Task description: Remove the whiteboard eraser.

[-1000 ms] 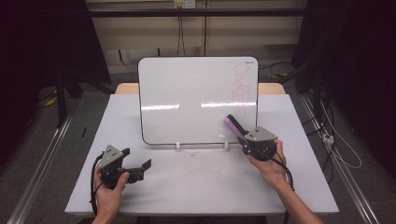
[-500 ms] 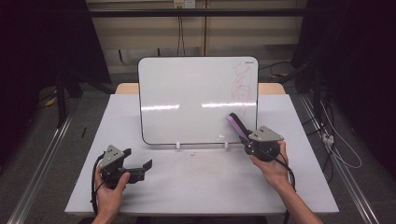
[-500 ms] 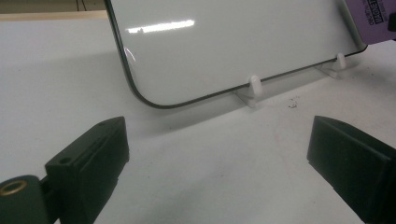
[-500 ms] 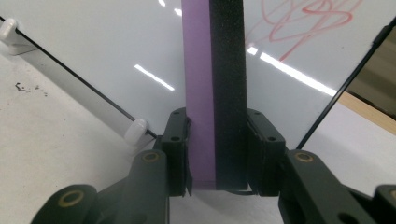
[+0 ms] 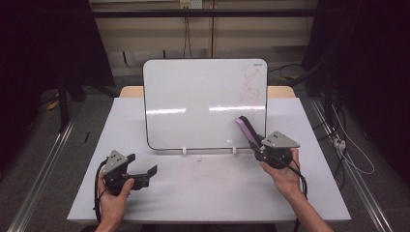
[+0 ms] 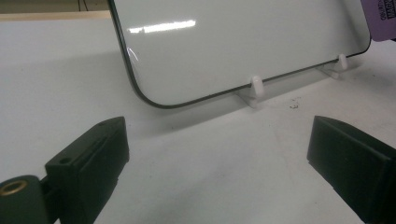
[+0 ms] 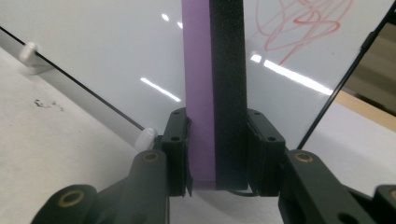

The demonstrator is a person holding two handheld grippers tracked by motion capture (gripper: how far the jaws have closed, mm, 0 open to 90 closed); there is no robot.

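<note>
- High view: a whiteboard (image 5: 205, 104) stands upright on two small white feet (image 5: 185, 151) near the middle of a white table (image 5: 212, 193), with red scribbles (image 5: 252, 84) near its upper right corner.
- Right tongs (image 5: 251, 137), held in the person's right hand (image 5: 283, 174), sit just in front of the whiteboard's lower right corner; their tips point up and toward the board.
- Right gripper view: the jaws are pressed onto an eraser (image 7: 215, 93), purple on one side and black felt on the other, pinched at its lower end so most of it rises beyond the tips.
- The eraser's far end is close to the board face, below and to the left of the scribbles (image 7: 303, 23); I cannot tell whether it touches.
- The board's right edge (image 7: 345, 79) runs just beside these tongs, with bare table beyond it.
- Left tongs (image 5: 150, 174), held in the left hand (image 5: 113, 200), lie low over the table, well apart from the board and near the table's front left edge.
- Left gripper view: the jaws stand spread wide with nothing between them; bare table stretches ahead of them to the board's rounded lower corner (image 6: 144, 95).
- A few dark specks (image 6: 294, 103) lie on the table ahead of the left tongs, near one foot (image 6: 256, 86).
</note>
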